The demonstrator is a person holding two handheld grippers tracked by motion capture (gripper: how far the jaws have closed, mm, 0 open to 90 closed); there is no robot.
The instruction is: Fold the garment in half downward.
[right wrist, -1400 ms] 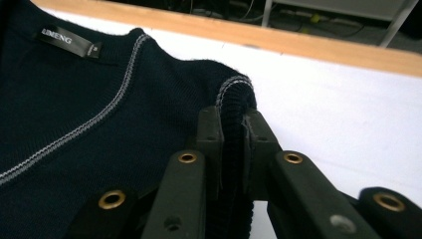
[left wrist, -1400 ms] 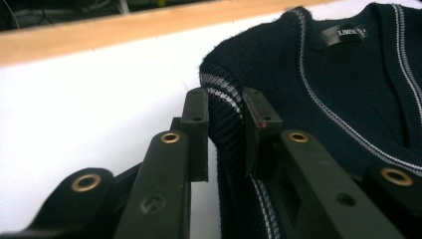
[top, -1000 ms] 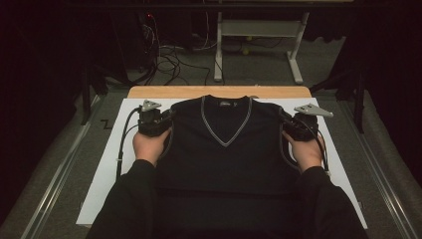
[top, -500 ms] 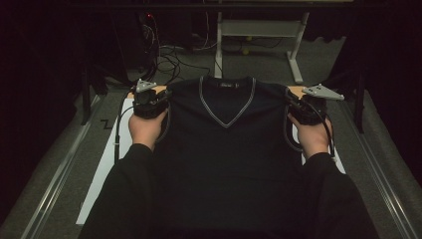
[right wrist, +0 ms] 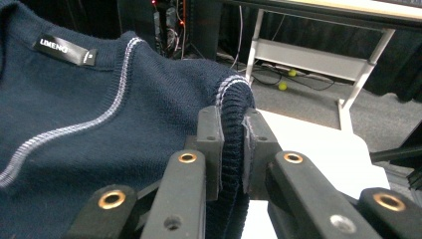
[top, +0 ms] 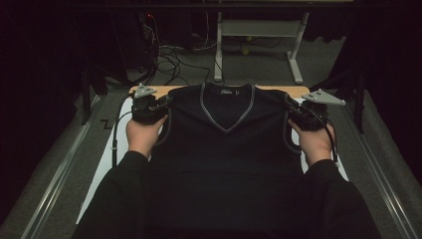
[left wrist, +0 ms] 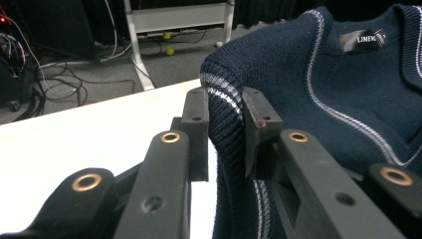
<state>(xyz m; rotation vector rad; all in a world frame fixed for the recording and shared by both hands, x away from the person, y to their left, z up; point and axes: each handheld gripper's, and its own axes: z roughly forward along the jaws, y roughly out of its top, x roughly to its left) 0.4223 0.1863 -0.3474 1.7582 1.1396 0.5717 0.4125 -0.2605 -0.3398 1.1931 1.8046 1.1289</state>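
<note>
A dark navy sleeveless V-neck sweater vest (top: 226, 149) with pale stripe trim hangs lifted over the white table (top: 112, 149), held up by both shoulders. My left gripper (top: 161, 104) is shut on the ribbed armhole edge (left wrist: 224, 107) at the vest's left shoulder. On the other side my right gripper (top: 293, 112) is shut on the matching armhole edge (right wrist: 235, 114) of the right shoulder. The neck label (left wrist: 362, 39) faces the left gripper view, and the label (right wrist: 67, 51) also appears in the right gripper view. The vest's lower part drapes toward the person's dark sleeves.
Beyond the table's far wooden edge (top: 298, 92) stands a white desk frame (top: 259, 35) on grey carpet, with tangled cables (top: 164, 55) and small yellow balls (left wrist: 170, 50) on the floor. Metal rails (top: 59, 169) run along both sides of the table.
Both hands have risen and carried the vest's shoulders up off the table and farther from the person. Each gripper has kept its hold on its armhole edge.
</note>
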